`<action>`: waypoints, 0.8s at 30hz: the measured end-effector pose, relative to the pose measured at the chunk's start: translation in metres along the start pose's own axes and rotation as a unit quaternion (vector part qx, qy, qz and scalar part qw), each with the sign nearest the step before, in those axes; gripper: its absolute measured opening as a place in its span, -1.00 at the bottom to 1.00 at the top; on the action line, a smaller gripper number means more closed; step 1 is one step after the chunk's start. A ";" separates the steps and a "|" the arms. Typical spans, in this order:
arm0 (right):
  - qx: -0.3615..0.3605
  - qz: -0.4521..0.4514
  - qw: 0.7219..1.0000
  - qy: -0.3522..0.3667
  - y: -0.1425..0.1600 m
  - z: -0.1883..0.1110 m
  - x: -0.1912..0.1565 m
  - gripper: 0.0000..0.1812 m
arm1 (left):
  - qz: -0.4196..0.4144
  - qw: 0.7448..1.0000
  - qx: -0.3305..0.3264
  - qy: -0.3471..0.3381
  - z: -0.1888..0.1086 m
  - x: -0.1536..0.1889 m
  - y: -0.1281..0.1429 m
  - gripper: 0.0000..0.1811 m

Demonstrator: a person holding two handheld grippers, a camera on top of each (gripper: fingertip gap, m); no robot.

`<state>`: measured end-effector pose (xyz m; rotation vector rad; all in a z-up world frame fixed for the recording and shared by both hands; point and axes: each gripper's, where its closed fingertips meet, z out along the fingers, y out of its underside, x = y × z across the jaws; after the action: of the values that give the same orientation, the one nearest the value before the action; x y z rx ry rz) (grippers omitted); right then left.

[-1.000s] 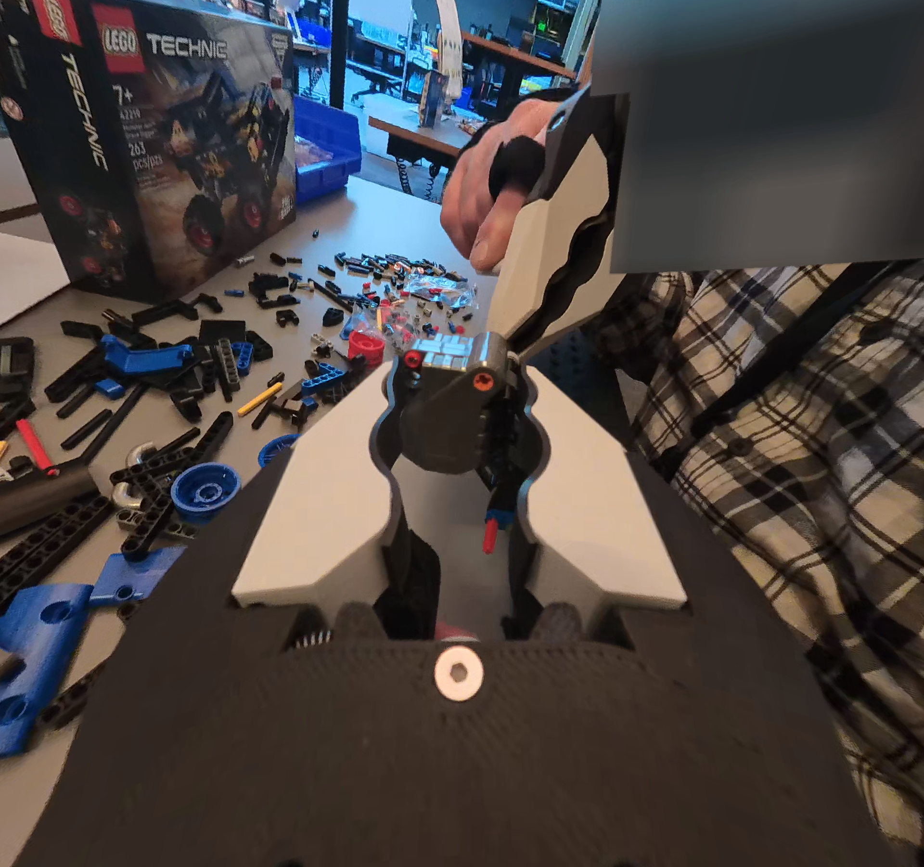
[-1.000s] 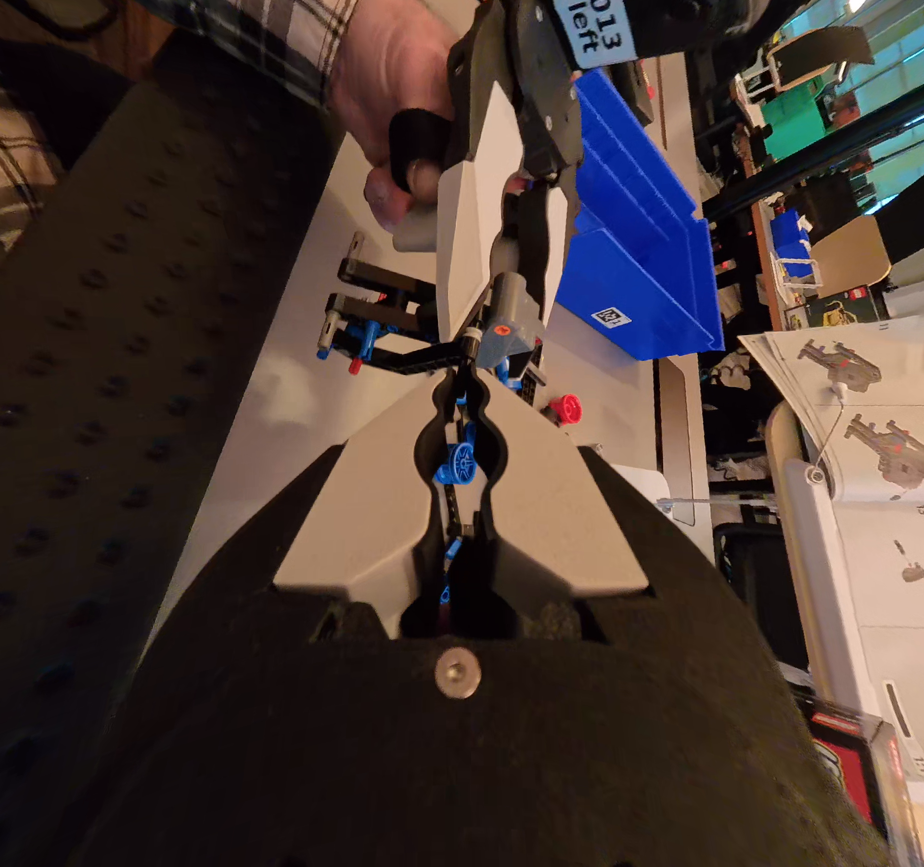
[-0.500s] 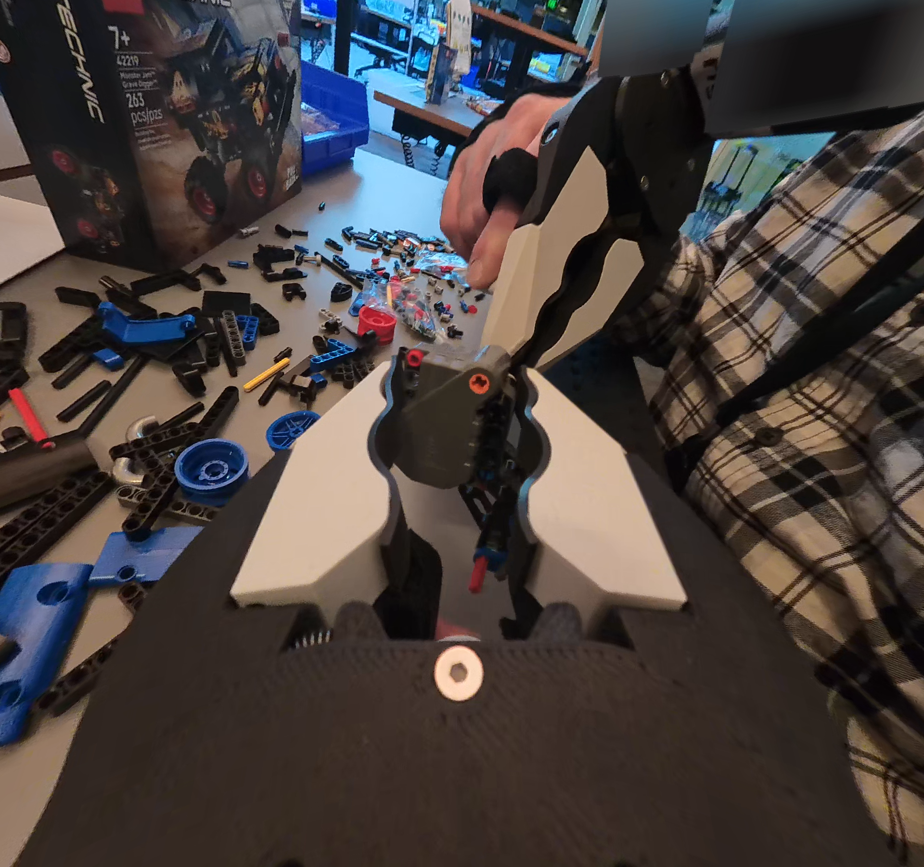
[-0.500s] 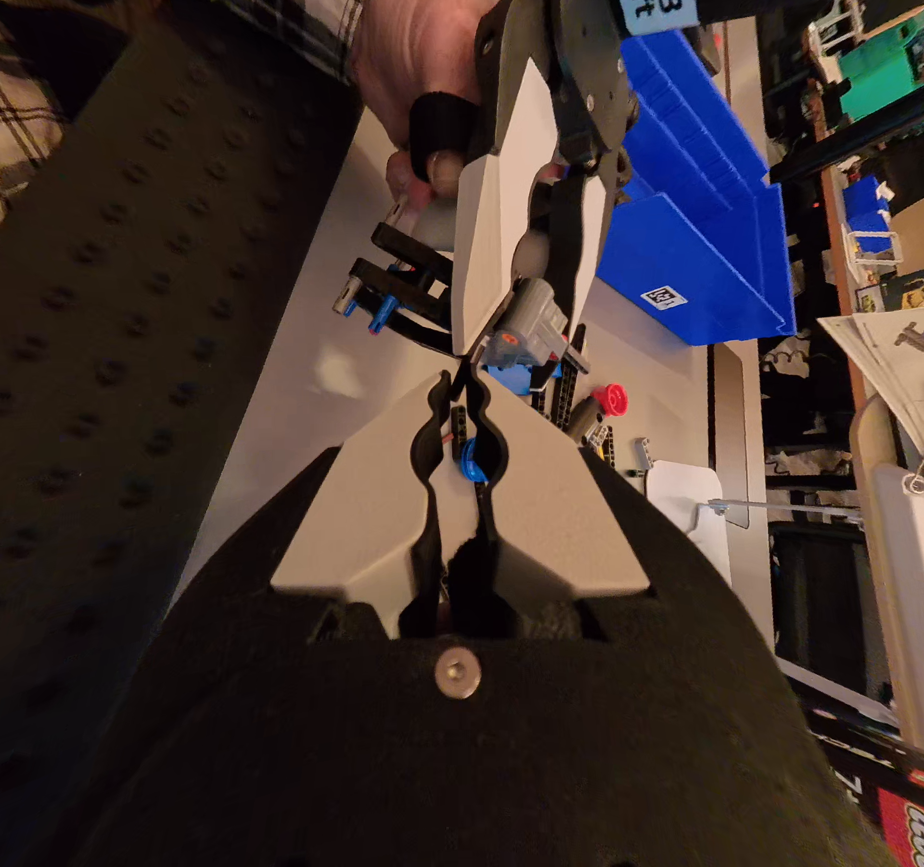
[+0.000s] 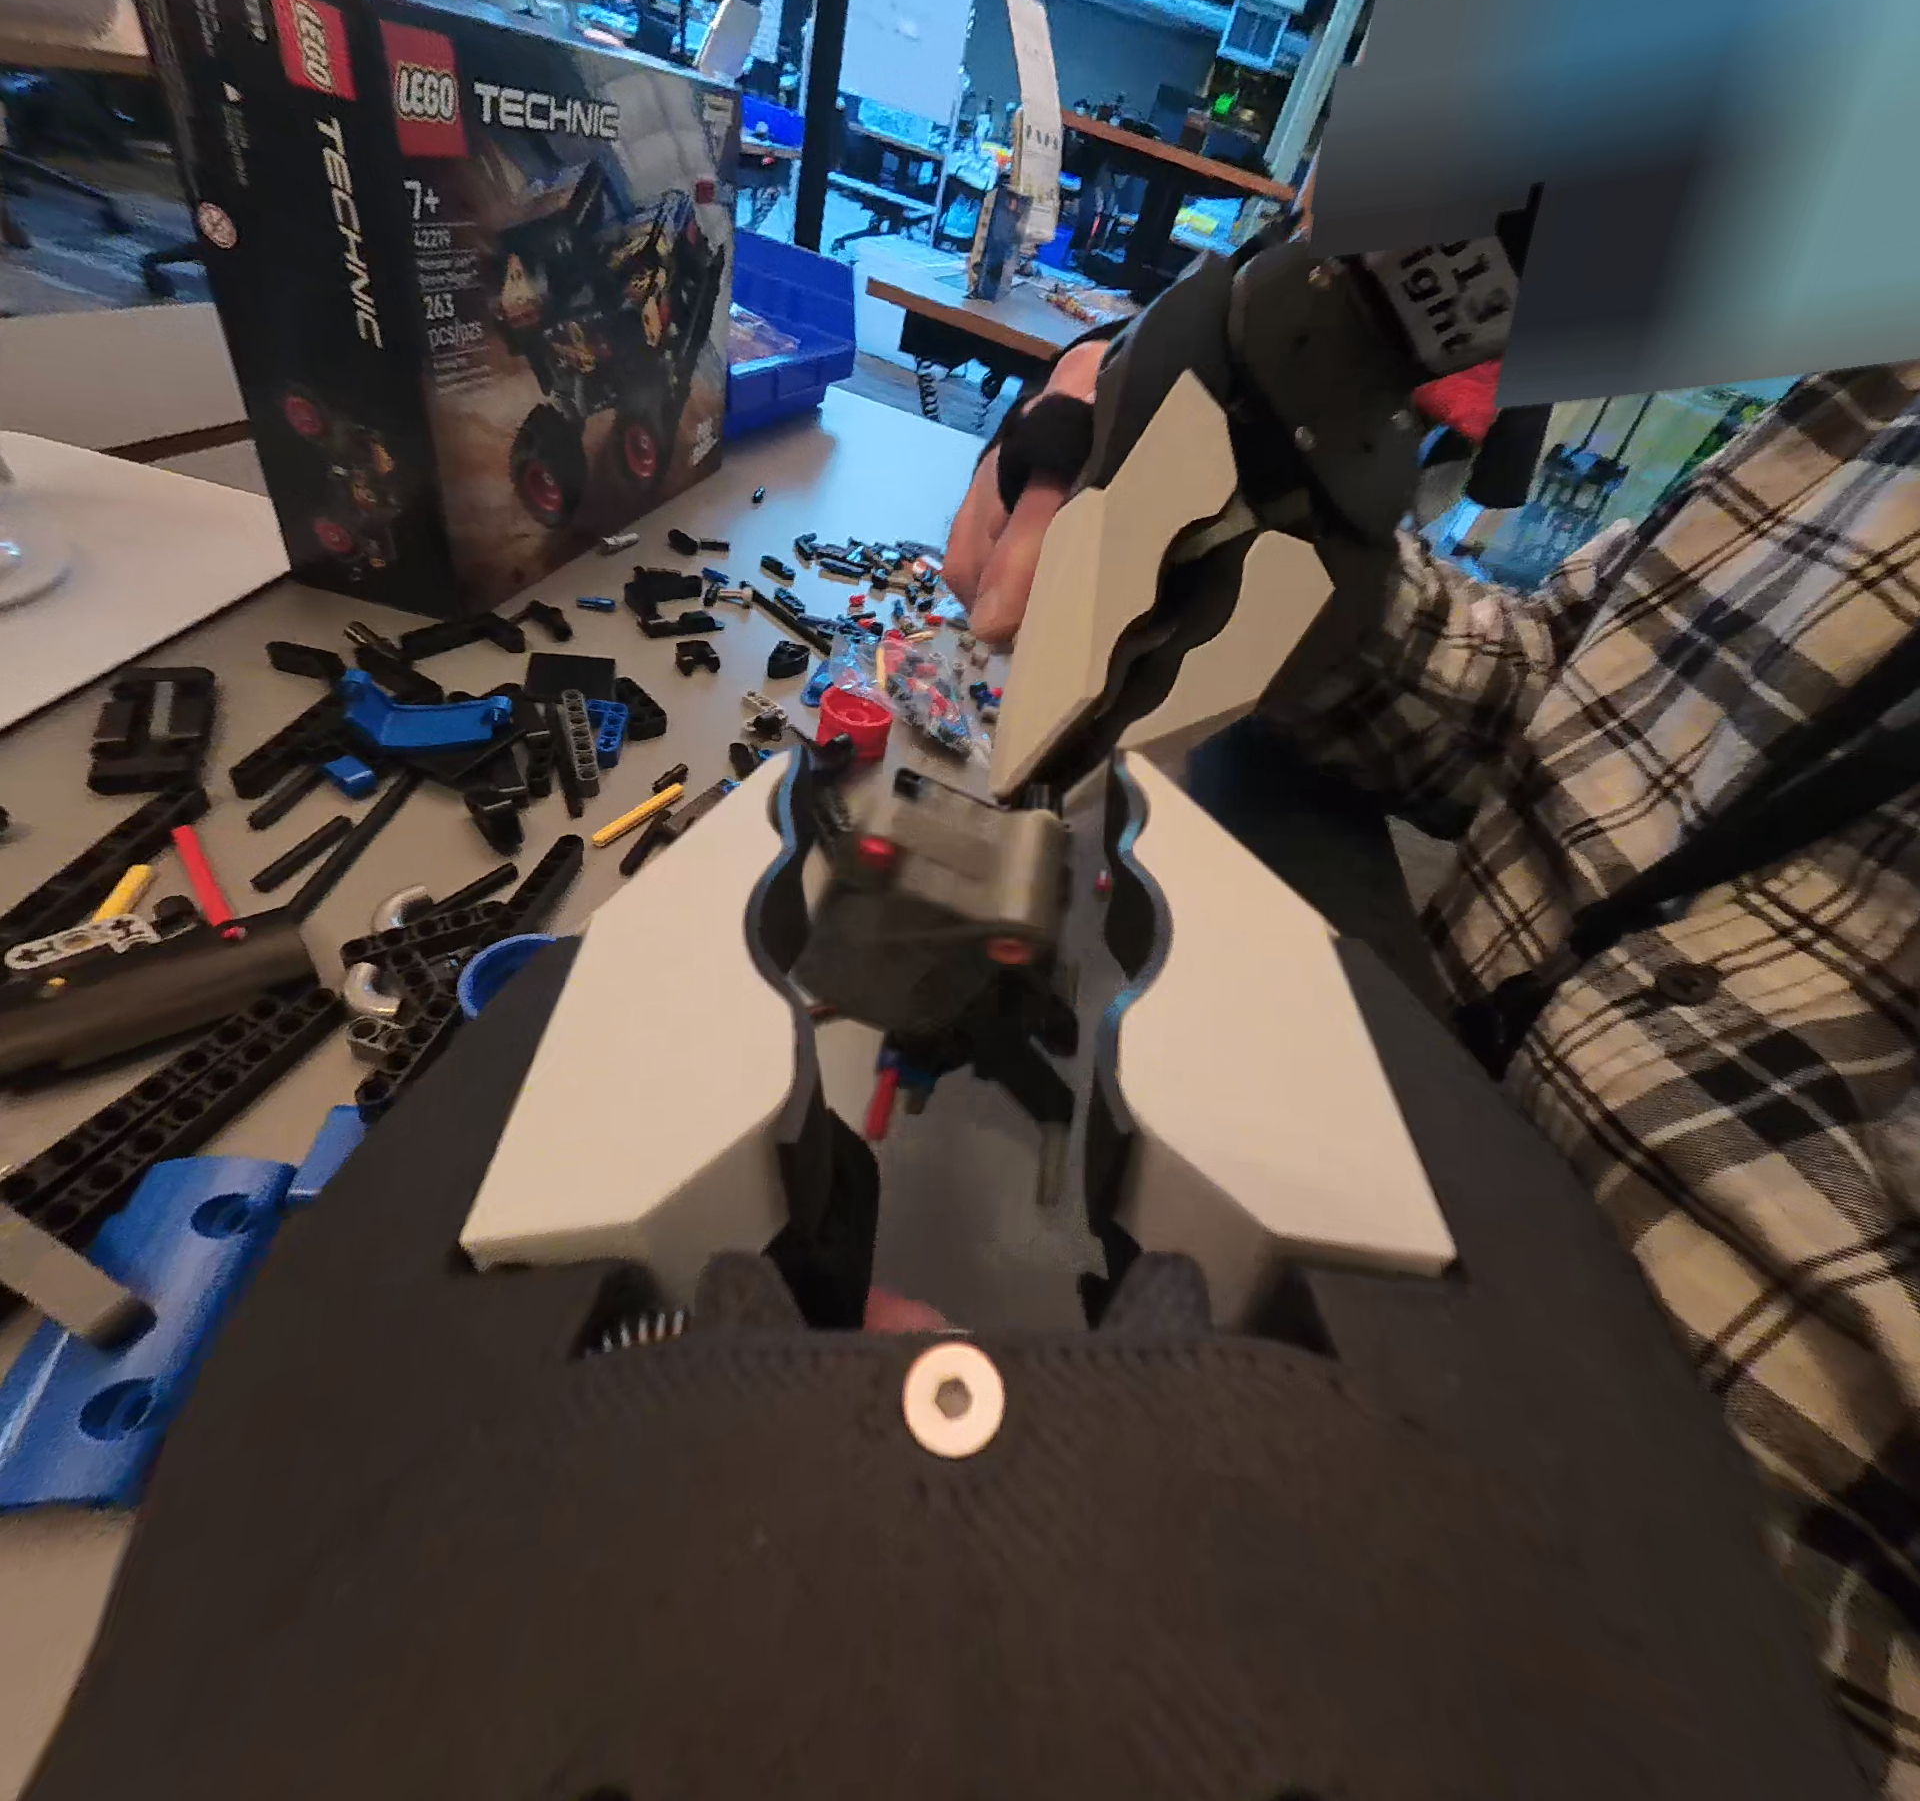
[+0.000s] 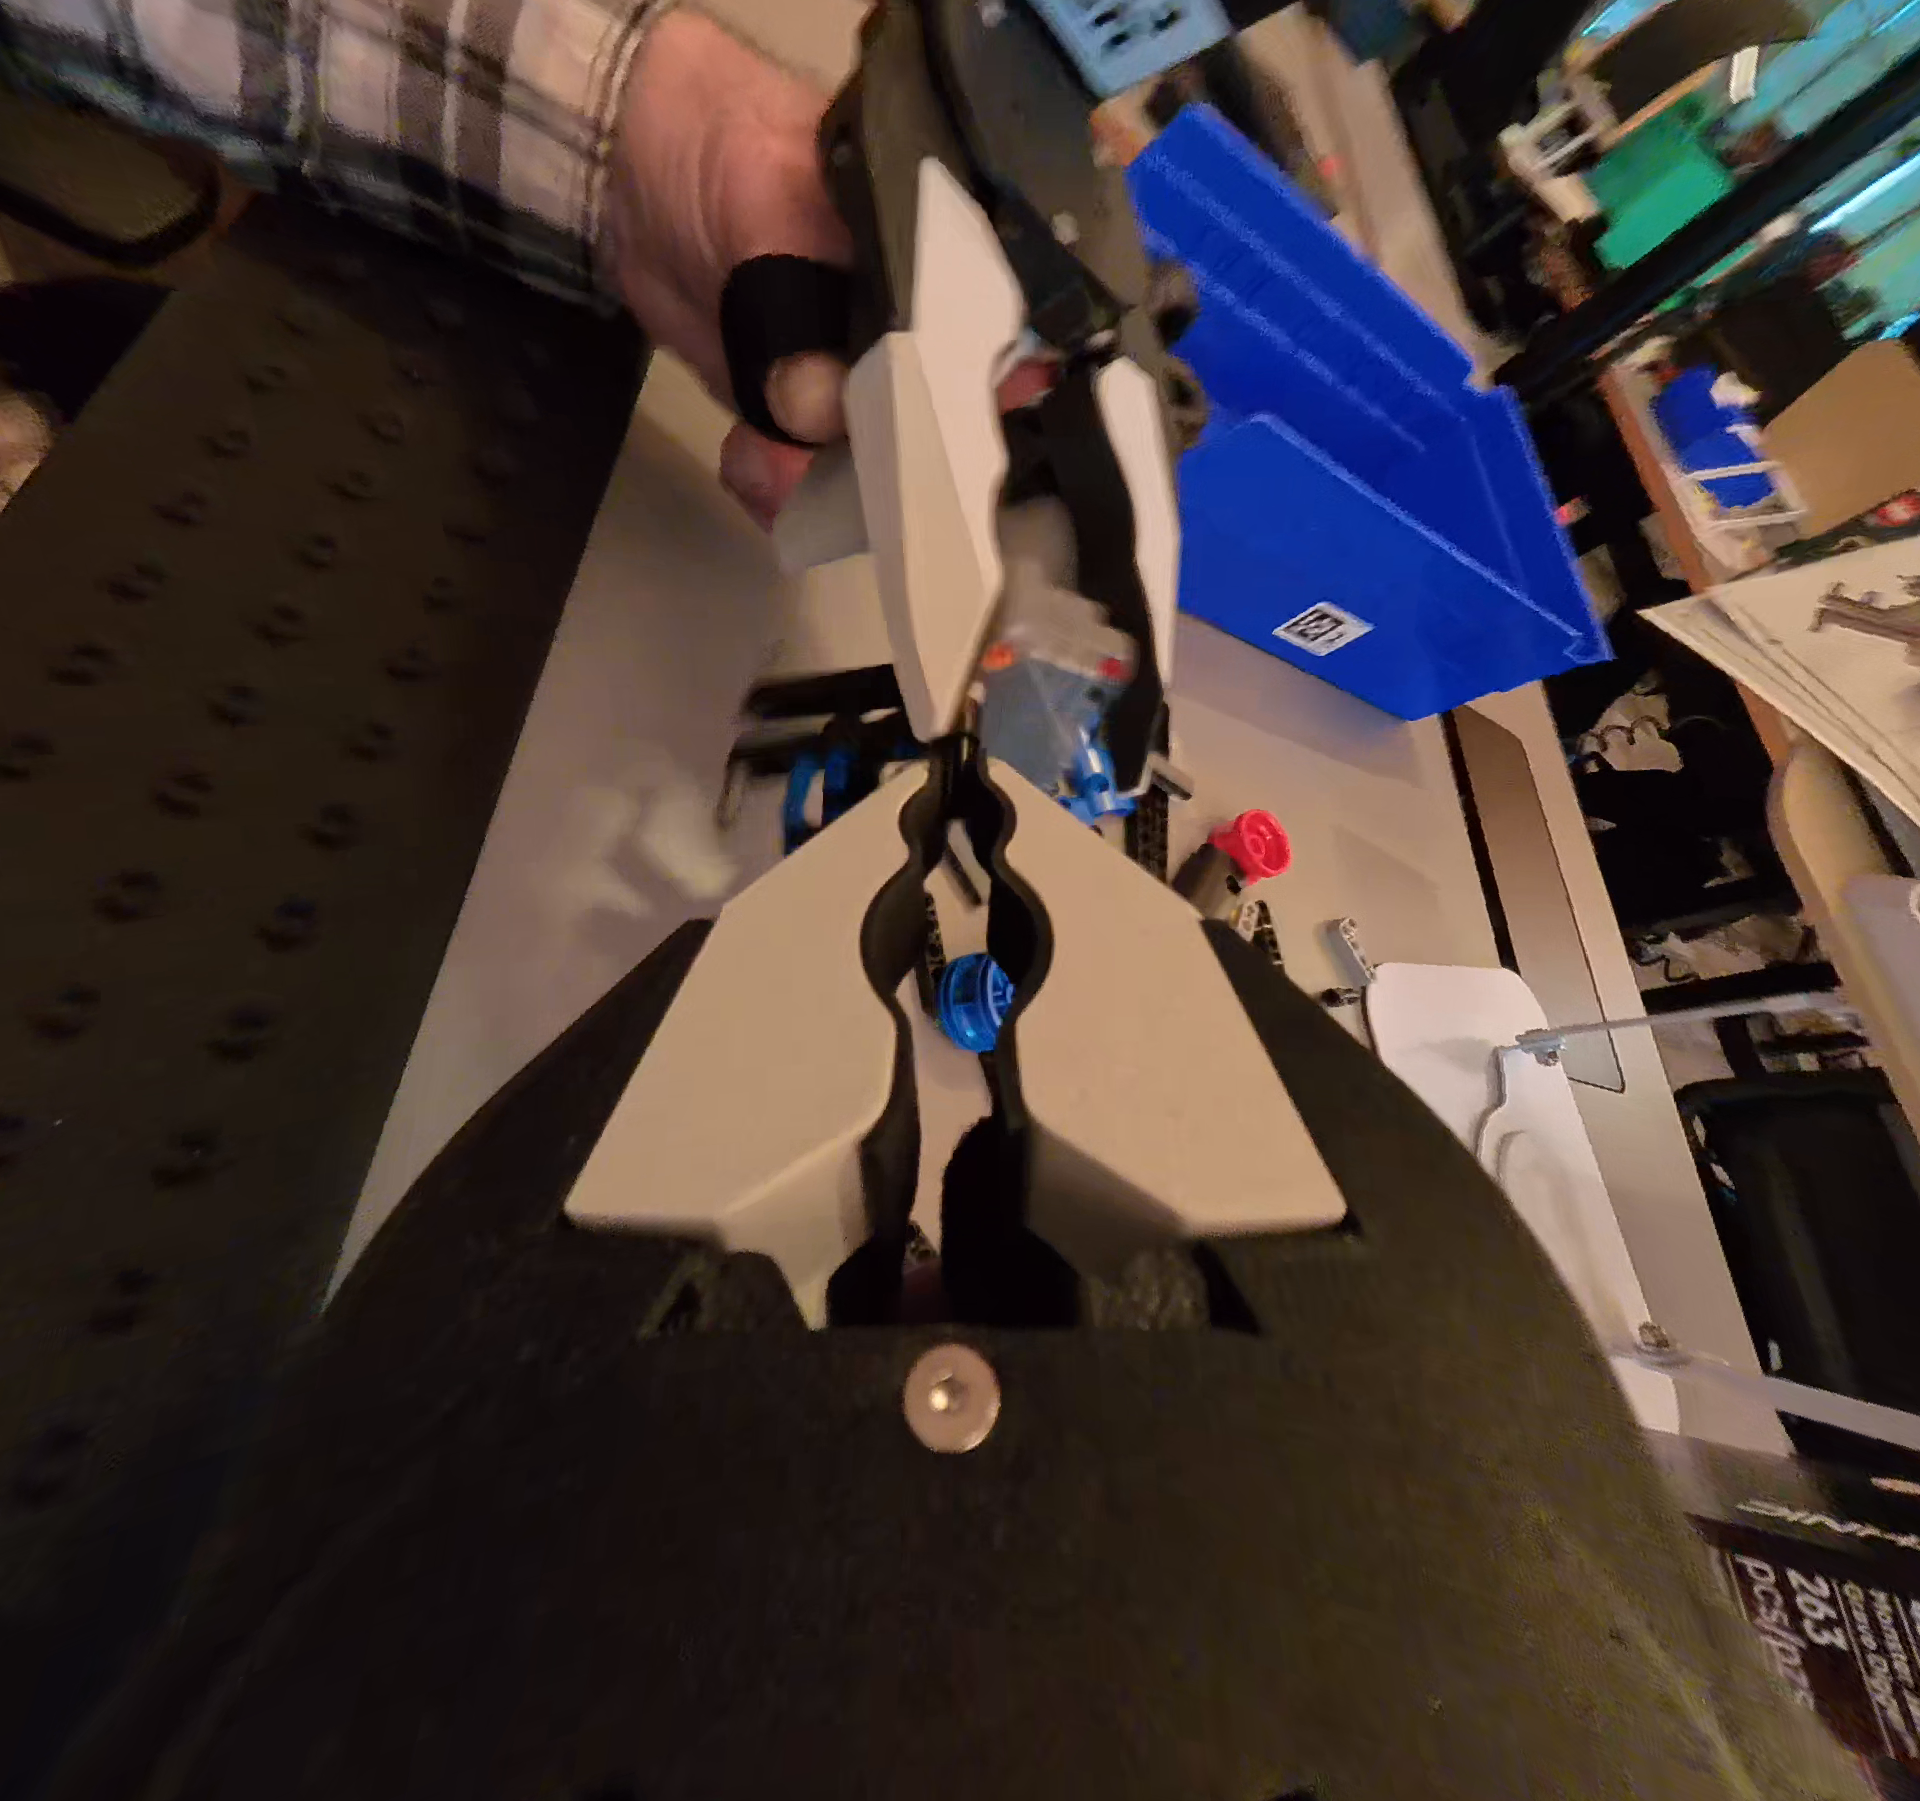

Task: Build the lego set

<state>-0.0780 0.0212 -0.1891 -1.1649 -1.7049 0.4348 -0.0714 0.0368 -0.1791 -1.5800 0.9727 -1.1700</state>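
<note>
The left gripper [image 5: 951, 878] pinches the grey Lego assembly [image 5: 935, 904] between its spread fingers, above the table [image 5: 862, 473]. The right gripper [image 6: 961, 795], entering from one o'clock, has fingers nearly pressed together on the assembly's thin black beam [image 6: 961, 863]. Loose Lego pieces [image 5: 499, 743] lie at ten o'clock before the Lego box [image 5: 468, 297].

Workshop interior: grey tabletop [image 5: 883, 484] in the foreground, dark post [image 5: 826, 58] at upper centre, wooden desks [image 5: 1174, 151] behind, bright panes at upper right
</note>
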 end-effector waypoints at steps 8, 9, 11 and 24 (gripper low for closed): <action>0.036 0.032 0.999 -0.012 -0.001 -0.002 0.000 -0.99 | 0.007 1.000 0.003 -0.007 -0.005 -0.002 0.001 -0.43; 0.038 0.035 0.999 -0.011 -0.001 -0.003 0.002 -0.99 | 0.013 1.000 0.000 -0.013 -0.007 -0.004 0.002 -0.41; 0.040 0.042 0.998 -0.005 0.002 -0.005 0.006 -0.99 | 0.015 1.000 0.003 -0.012 -0.011 -0.003 0.002 -0.35; 0.066 0.057 0.996 -0.010 -0.002 -0.011 0.008 -0.99 | 0.022 1.000 -0.008 -0.003 -0.006 0.000 0.006 -0.57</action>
<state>-0.0696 0.0247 -0.1784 -1.1687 -1.6062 0.6212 -0.0771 0.0337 -0.1837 -1.5660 1.0094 -1.1298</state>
